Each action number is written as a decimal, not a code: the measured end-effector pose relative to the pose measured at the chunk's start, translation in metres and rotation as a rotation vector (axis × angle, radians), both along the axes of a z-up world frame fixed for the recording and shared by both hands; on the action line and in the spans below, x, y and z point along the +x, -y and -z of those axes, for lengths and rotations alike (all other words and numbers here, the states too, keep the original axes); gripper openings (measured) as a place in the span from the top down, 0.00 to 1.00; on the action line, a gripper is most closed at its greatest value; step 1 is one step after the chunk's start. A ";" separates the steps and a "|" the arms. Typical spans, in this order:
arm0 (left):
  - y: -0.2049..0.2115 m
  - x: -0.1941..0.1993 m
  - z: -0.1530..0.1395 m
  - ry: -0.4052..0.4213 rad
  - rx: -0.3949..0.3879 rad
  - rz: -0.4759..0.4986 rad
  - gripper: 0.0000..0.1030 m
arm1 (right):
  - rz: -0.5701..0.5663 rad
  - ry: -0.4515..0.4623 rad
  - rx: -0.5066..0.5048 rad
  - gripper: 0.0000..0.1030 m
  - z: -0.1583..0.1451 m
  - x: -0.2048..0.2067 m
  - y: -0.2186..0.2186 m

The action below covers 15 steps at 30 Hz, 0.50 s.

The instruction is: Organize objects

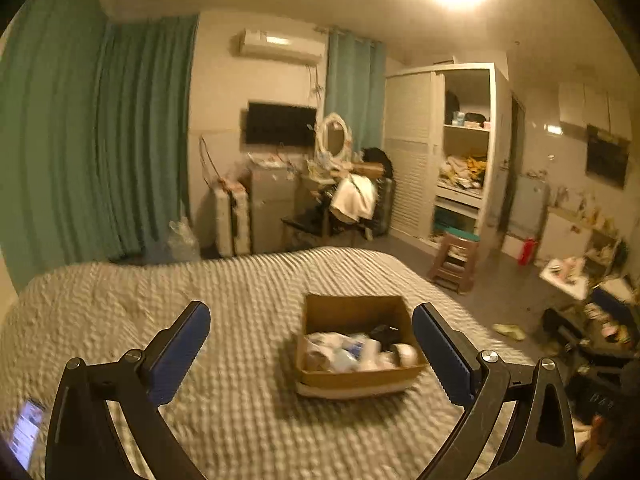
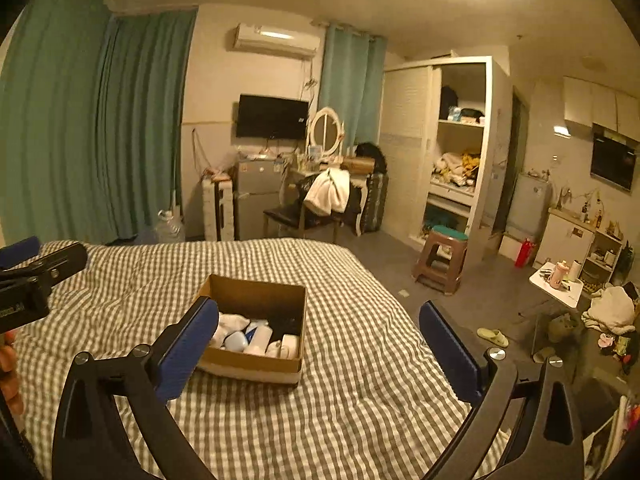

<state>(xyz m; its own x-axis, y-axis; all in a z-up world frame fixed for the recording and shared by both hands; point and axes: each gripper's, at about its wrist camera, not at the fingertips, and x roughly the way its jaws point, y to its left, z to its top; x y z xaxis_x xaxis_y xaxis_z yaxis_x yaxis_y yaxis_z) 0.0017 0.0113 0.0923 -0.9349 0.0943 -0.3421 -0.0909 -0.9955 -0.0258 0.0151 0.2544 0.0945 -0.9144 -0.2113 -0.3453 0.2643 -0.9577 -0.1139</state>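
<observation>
Both grippers wide and empty above the bed, box ahead.
Left view: left gripper (image 1: 310, 334) frames the box (image 1: 356, 376) of jumbled items; descend squarely. Right view: right gripper (image 2: 316, 330) sits right of the box (image 2: 256, 366); shift left first.

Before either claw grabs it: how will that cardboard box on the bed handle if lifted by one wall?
The cardboard box is open-topped with thin walls, so a one-wall pinch would probably flex it. It holds loose bottles and white items, so tilting likely shifts them to one side. On the soft checked bedding, a push may snag rather than slide.
</observation>
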 end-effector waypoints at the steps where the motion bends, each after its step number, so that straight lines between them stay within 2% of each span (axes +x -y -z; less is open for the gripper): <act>1: 0.000 -0.001 0.008 -0.021 -0.025 -0.027 0.00 | 0.002 -0.006 -0.012 0.02 0.007 -0.003 0.000; 4: 0.002 -0.005 0.032 -0.026 -0.035 -0.055 0.00 | -0.010 -0.010 -0.045 0.02 0.029 -0.015 0.001; 9: 0.009 -0.024 0.075 0.059 -0.033 -0.085 0.00 | -0.011 0.028 -0.043 0.02 0.072 -0.040 0.010; 15: 0.012 -0.033 0.096 0.102 -0.052 -0.087 0.00 | -0.024 0.066 -0.020 0.02 0.101 -0.057 0.021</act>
<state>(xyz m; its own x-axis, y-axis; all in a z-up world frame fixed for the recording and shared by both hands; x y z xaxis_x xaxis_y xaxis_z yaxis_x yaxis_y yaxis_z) -0.0311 -0.0002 -0.0041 -0.8991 -0.0061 -0.4377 -0.0035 -0.9998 0.0211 -0.0420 0.2334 -0.0068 -0.8845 -0.2399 -0.4001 0.2932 -0.9530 -0.0769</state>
